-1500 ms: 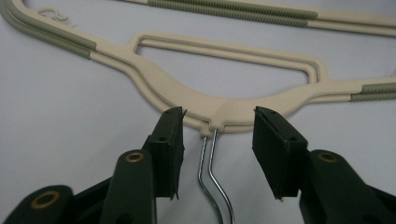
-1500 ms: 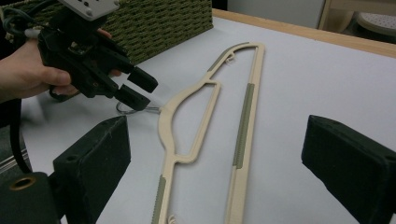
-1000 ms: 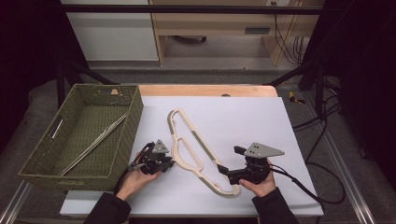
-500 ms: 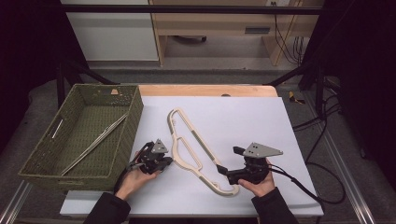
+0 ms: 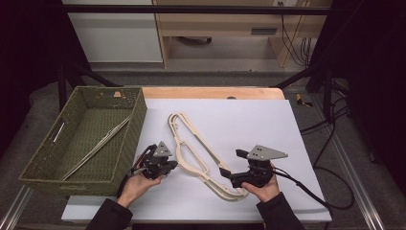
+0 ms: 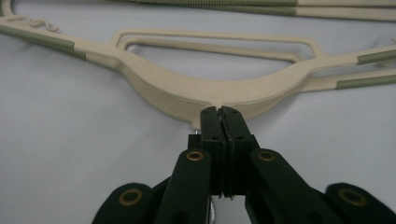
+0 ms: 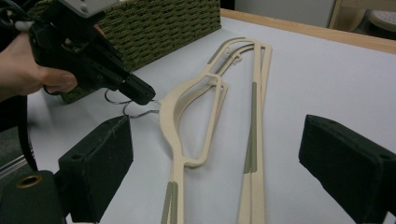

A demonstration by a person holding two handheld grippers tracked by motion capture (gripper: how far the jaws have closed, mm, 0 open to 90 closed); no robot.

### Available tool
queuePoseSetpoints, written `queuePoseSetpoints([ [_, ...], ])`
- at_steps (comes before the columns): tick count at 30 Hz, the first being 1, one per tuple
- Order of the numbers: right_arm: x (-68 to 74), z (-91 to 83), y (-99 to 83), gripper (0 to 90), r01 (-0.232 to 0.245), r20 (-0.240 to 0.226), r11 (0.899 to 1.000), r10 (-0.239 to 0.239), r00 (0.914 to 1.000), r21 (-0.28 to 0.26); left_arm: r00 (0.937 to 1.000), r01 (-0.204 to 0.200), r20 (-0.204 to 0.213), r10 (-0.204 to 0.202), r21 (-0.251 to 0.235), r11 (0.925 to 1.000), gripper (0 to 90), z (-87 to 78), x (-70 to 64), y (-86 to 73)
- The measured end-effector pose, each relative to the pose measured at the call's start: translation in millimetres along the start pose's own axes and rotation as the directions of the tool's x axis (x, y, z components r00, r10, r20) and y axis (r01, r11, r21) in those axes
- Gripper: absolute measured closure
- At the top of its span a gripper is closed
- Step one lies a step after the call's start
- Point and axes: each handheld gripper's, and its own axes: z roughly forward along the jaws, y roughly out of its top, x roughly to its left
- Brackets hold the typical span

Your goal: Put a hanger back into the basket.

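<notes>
Left gripper view — closed jaws at hanger (image 6: 196,93)

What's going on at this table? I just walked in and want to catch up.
A person is handling cream clothes hangers lying on the white table with two hand-held grippers. The left hand-held gripper is shut at the neck of one hanger, by its metal hook. The right hand-held gripper sits open at the hangers' near end, jaws wide apart. A green woven basket to the left holds thin metal rods.
</notes>
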Motion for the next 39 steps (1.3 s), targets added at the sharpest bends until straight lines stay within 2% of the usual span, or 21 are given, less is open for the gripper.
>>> queuePoseSetpoints([
  [2, 1.9, 2.7, 1.7, 10.5, 0.012, -0.007, 1.000, -0.012, 0.9999, 0.002, 0.9998, -0.003, -0.018, 0.003, -0.003, 1.0000, 88.6, -3.1, -4.1, 2.6],
  [5, 7.4, 12.8, 6.1, 11.2, 0.029, -0.023, 0.999, -0.029, 0.9993, 0.014, 0.9997, 0.007, -0.022, -0.006, 0.009, 0.9999, 88.6, -6.7, -8.6, 5.7],
  [11, 18.4, 32.2, 13.3, 12.4, 0.053, -0.057, 0.998, -0.051, 0.9971, 0.032, 0.9990, 0.033, -0.031, -0.033, -0.002, 0.9995, 88.6, -13.4, -15.5, 10.5],
  [13, 24.9, 44.0, 14.5, 12.3, 0.077, -0.059, 0.996, -0.073, 0.9956, 0.053, 0.9987, 0.030, -0.040, -0.030, -0.001, 0.9995, 88.6, -15.4, -18.1, 12.1],
  [15, 28.2, 50.6, 14.7, 12.3, 0.082, -0.059, 0.994, -0.078, 0.9952, 0.066, 0.9989, 0.024, -0.042, -0.023, 0.009, 0.9997, 88.6, -17.7, -20.1, 13.7],
  [23, 35.5, 70.9, 13.7, 14.1, 0.097, -0.045, 0.990, -0.093, 0.9946, 0.101, 0.9982, 0.024, -0.054, -0.024, -0.001, 0.9997, 88.7, -25.2, -27.7, 18.6],
  [25, 38.1, 77.6, 10.3, 16.5, 0.110, -0.046, 0.986, -0.105, 0.9935, 0.129, 0.9981, 0.023, -0.057, -0.023, -0.003, 0.9997, 88.6, -26.7, -29.5, 19.7],
  [32, 43.4, 87.7, 3.7, 22.7, 0.147, -0.068, 0.973, -0.137, 0.9883, 0.179, 0.9981, 0.023, -0.057, -0.023, -0.012, 0.9997, 88.7, -29.3, -33.8, 22.0],
  [33, 43.6, 90.2, 1.3, 27.2, 0.156, -0.069, 0.969, -0.145, 0.9871, 0.194, 0.9982, 0.025, -0.054, -0.026, -0.019, 0.9995, 88.6, -29.9, -34.6, 22.4],
  [36, 43.9, 93.2, -1.6, 31.4, 0.164, -0.067, 0.964, -0.153, 0.9860, 0.211, 0.9981, 0.027, -0.054, -0.028, -0.023, 0.9994, 88.7, -30.3, -35.7, 22.9],
  [37, 44.5, 96.0, -4.6, 37.2, 0.171, -0.077, 0.957, -0.157, 0.9845, 0.233, 0.9982, 0.023, -0.054, -0.024, -0.015, 0.9996, 88.6, -30.5, -36.3, 23.1],
  [38, 44.5, 96.0, -4.6, 37.2, 0.171, -0.077, 0.957, -0.157, 0.9845, 0.233, 0.9983, 0.023, -0.054, -0.024, -0.015, 0.9996, 88.6, -30.3, -36.9, 23.0],
  [39, 45.0, 98.3, -7.1, 41.6, 0.184, -0.085, 0.951, -0.167, 0.9822, 0.250, 0.9982, 0.025, -0.053, -0.025, -0.016, 0.9996, 88.7, -30.2, -37.3, 22.9],
])
